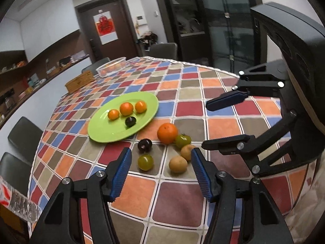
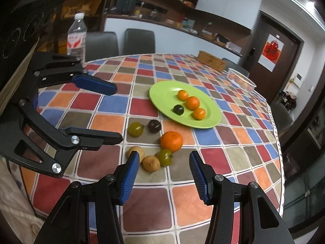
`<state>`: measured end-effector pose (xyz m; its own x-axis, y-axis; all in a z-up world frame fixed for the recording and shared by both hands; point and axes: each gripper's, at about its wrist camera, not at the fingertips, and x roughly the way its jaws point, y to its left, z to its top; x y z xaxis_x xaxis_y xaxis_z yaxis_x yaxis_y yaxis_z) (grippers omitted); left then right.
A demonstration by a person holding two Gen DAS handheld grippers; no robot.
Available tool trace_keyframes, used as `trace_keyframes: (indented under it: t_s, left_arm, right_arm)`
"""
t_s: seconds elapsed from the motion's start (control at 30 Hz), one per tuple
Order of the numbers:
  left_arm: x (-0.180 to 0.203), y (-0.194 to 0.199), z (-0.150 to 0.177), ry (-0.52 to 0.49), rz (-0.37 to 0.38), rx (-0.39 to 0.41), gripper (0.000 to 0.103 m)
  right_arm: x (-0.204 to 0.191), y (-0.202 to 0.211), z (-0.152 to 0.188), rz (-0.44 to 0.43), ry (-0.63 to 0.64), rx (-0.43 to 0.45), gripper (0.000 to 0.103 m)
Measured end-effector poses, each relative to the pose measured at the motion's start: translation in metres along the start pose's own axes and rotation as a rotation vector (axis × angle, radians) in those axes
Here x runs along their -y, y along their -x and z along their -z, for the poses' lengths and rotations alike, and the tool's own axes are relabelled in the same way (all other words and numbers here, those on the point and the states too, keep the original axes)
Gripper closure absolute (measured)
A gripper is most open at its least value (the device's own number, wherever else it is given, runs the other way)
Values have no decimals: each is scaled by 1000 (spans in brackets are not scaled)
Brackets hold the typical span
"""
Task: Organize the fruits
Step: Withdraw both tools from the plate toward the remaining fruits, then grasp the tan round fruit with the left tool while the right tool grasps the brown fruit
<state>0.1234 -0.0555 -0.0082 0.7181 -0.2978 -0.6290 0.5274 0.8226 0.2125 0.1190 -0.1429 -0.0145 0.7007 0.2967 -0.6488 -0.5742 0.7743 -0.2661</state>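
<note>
A green plate [image 1: 105,130] [image 2: 162,89] holds three small oranges [image 1: 126,108] and a dark plum [image 1: 130,121]. Beside it on the checked tablecloth lie a big orange [image 1: 167,132] [image 2: 171,141], a dark plum [image 1: 144,145] [image 2: 154,126], two green tomatoes [image 1: 145,162] [image 1: 183,141] and two tan fruits [image 1: 178,164] [image 1: 187,152]. My left gripper [image 1: 161,155] is open and empty, just above the loose fruits. My right gripper [image 2: 164,159] is open and empty, near the tan fruit [image 2: 151,163] and green tomato [image 2: 165,157]. Each gripper shows in the other's view [image 1: 207,124] [image 2: 118,112].
A clear container of oranges [image 1: 111,66] [image 2: 241,80] and a wicker box [image 1: 79,81] [image 2: 211,61] stand at the far side of the table. A water bottle [image 2: 76,37] stands at the table's left edge. Chairs [image 1: 24,136] surround the table.
</note>
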Motion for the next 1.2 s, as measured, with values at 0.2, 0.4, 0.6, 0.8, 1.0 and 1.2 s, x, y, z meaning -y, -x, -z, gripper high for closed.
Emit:
trace_keyframes:
  t_s: [0.2,0.4,0.6,0.8,1.0,1.2]
  left_arm:
    - [-1,-17,7,-4,47,-40,57]
    - [-3,-34,13,7,91,-76,62]
    - [1,-46,16,-18,127,-95,64]
    - [5,-61,17,-24,147,-123,66]
    - [3,-71,19,-1,160,-153,70]
    - [-2,-68,22,33,151,-162,73]
  right_arm:
    - [-2,-17,6,-34,11,-40,58]
    - [-2,-34,12,-74,0,-72,64]
    - [-1,-45,16,-94,-3,-97,67]
    - [2,-48,19,-94,-11,-113,67]
    - [5,-52,20,-92,-22,-120,67]
    - [3,-55,19,-102,-31,-115,67]
